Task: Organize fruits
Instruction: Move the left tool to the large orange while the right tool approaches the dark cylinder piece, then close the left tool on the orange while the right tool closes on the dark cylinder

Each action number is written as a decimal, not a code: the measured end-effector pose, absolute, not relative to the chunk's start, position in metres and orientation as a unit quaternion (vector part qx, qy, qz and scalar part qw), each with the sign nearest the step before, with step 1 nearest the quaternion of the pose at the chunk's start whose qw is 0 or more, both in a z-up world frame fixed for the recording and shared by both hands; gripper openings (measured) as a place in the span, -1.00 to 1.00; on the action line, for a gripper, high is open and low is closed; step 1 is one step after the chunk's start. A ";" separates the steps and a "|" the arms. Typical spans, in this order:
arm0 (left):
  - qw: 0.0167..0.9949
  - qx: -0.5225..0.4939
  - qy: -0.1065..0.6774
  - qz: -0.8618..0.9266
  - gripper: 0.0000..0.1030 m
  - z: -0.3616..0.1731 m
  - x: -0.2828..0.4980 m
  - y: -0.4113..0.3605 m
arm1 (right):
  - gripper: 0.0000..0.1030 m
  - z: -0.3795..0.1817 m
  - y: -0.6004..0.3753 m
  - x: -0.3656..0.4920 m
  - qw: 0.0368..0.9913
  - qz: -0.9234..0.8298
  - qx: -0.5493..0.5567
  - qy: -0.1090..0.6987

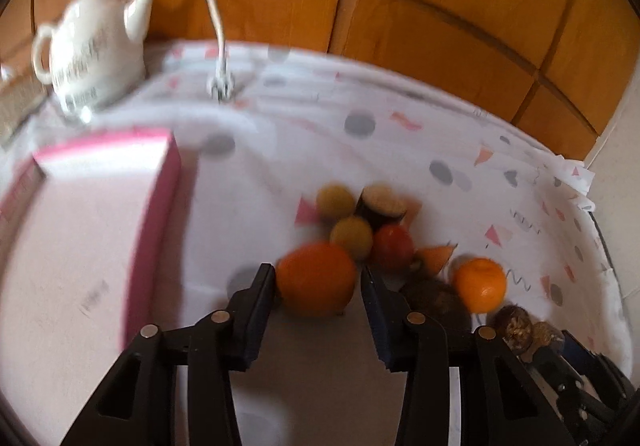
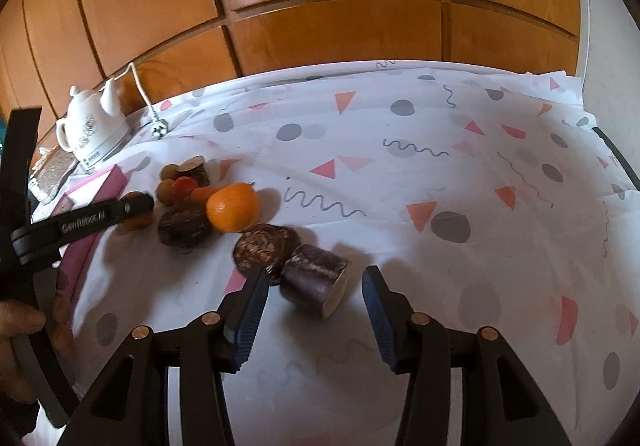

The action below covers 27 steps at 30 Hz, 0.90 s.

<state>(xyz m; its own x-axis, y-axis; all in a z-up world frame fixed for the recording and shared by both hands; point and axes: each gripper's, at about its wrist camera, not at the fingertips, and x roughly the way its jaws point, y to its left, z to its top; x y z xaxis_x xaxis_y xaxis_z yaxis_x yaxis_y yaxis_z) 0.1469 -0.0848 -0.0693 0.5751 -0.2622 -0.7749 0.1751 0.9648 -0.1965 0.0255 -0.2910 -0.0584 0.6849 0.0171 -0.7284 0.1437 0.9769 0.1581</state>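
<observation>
A blurred large orange [image 1: 316,278] sits between the fingers of my left gripper [image 1: 316,272], whose pads close against its sides. Behind it lies a pile of two yellow fruits [image 1: 352,236], a red tomato [image 1: 394,246], a dark aubergine piece [image 1: 382,204] and a carrot [image 1: 434,258]. A small mandarin [image 1: 480,284] rests to the right. In the right wrist view my right gripper [image 2: 316,278] is open around a purple aubergine chunk [image 2: 316,282] lying on the cloth, clear of both pads. A dark round cut fruit [image 2: 264,246] touches the chunk by the left fingertip.
A pink box [image 1: 80,226] stands left of the fruit, with a white kettle [image 1: 88,46] and its cord behind it. A patterned white cloth [image 2: 400,166] covers the table up to a wooden panelled wall. A person's hand [image 2: 20,320] holds the left gripper's handle.
</observation>
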 end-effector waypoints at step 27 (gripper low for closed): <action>0.906 0.042 0.393 -0.152 -0.25 -0.071 0.061 -0.109 | -0.35 -0.070 -0.302 0.021 0.921 -0.034 0.108 0.374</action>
